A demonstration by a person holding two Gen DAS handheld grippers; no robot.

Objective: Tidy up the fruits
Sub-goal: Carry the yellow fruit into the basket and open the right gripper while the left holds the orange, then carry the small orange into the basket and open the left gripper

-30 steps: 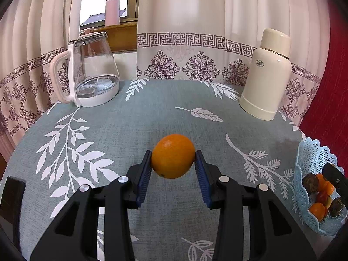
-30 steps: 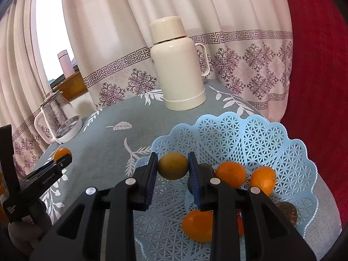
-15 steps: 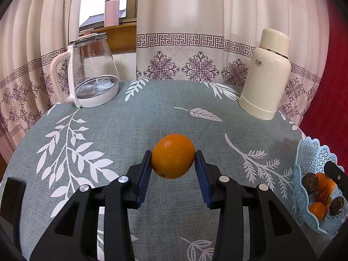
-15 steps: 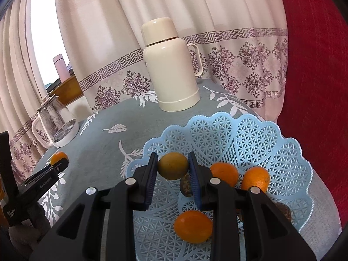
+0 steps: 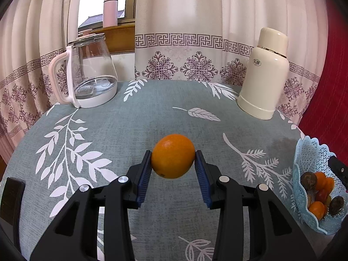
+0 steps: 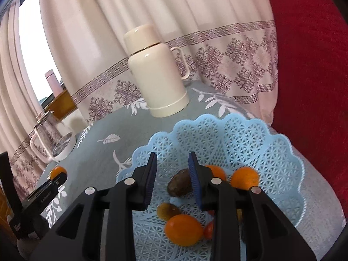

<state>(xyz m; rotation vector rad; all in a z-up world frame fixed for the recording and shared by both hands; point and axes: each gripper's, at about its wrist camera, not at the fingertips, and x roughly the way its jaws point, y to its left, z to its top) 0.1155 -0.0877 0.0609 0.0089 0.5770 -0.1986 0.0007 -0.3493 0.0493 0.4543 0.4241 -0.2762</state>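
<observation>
Your left gripper [image 5: 173,166] has its jaws clamped on the orange [image 5: 173,156], above the desk [image 5: 139,121]. It's firm, smooth-skinned, prob. rolls; keep the hold across its widest part. Right gripper [image 6: 171,178] jaws apart, empty, over the basket [image 6: 250,139].

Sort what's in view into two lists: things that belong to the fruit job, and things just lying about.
Part of the job:
orange, held in the left gripper
basket with fruit in it
right gripper, open over the basket

Just lying about:
flask
glass kettle
pink bottle on the sill
</observation>
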